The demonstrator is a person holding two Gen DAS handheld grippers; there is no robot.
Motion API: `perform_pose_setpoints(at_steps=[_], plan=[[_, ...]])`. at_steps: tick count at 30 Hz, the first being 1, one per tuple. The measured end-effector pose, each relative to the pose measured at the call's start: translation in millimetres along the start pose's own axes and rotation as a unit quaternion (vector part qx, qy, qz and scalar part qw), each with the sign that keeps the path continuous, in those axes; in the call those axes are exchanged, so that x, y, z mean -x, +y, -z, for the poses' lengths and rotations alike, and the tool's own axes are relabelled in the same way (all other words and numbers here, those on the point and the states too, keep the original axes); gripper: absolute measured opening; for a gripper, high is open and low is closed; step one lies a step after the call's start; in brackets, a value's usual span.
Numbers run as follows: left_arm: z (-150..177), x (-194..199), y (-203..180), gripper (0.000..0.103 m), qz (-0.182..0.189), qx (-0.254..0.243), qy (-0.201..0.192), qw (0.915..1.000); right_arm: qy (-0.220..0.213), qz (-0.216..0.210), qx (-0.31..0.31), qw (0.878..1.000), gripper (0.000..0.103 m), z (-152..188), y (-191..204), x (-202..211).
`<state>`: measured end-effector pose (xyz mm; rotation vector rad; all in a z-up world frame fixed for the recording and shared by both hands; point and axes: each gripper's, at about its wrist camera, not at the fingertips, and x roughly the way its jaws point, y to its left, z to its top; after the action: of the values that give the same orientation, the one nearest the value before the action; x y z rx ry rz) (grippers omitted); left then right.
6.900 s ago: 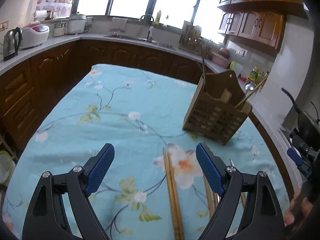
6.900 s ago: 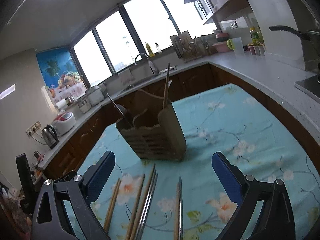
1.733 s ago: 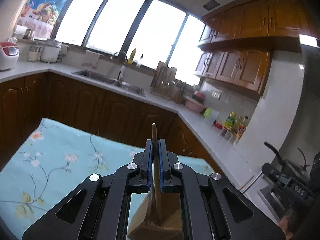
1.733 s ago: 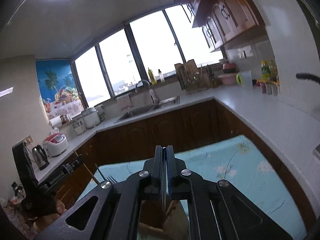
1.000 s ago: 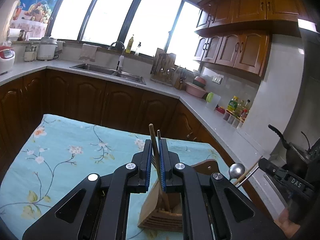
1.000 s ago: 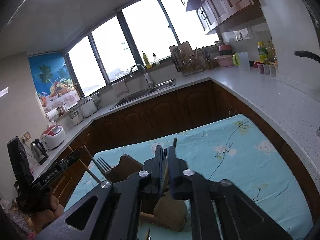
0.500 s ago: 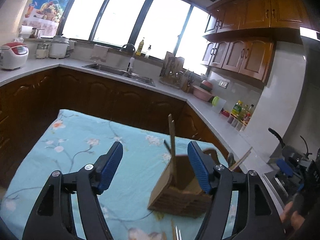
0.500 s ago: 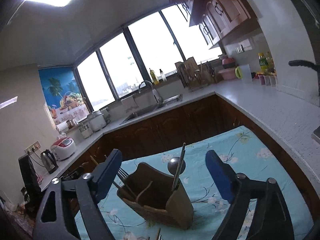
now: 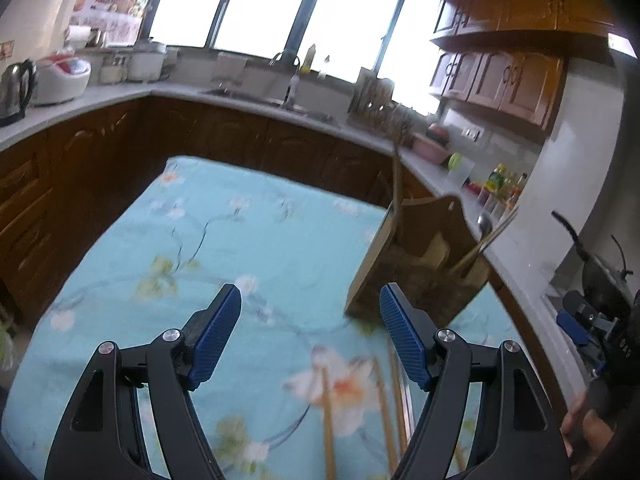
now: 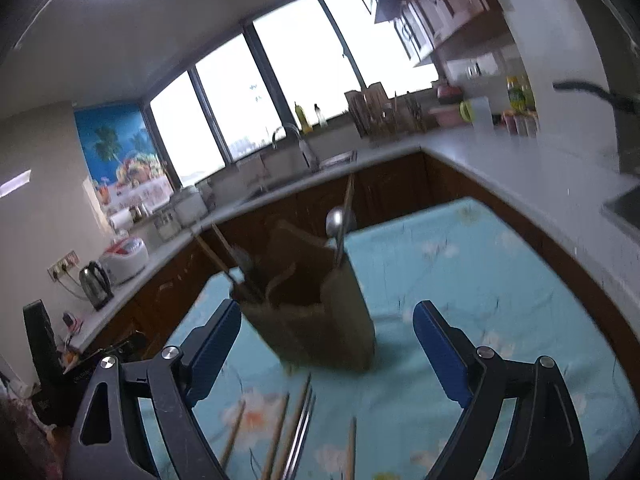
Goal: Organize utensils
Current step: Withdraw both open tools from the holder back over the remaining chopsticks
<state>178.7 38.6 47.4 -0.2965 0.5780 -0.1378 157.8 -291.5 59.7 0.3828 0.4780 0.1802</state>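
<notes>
Wooden holder stands on the table, on the flowered blue cloth. Already in it: a metal spoon at the right corner, a wooden stick beside it, more handles leaning out on the left side; blurred, cannot tell what they are.

Loose utensils lie on the cloth in front of the holder: wooden chopsticks, and what looks like a metal fork among them.

Left tongs: spread wide, nothing held, above the cloth just short of the holder. Right tongs: also wide apart, empty, facing the holder.

Judgement: next step is another pickup from the loose pile.

Risks:
- Chopsticks lie close together; a pinch could catch two or roll one away.
- Thin sticks flat on soft cloth; pads may snag fabric.
- Holder is light-looking; a bumped corner could tip it.
</notes>
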Motion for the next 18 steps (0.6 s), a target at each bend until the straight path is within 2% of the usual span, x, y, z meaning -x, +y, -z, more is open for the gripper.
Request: perform_pose_setpoints(at_steps=[8, 18], plan=[[39, 2, 9, 0.073, -0.016, 0.006, 0.042, 0.999, 0.051, 0.006, -0.002, 0.999, 0.089, 39, -3, -6], [48, -6, 3, 0.073, -0.013, -0.013, 0.077, 0.9969, 0.072, 0.0, 0.012, 0.997, 0.089, 53, 11, -13]])
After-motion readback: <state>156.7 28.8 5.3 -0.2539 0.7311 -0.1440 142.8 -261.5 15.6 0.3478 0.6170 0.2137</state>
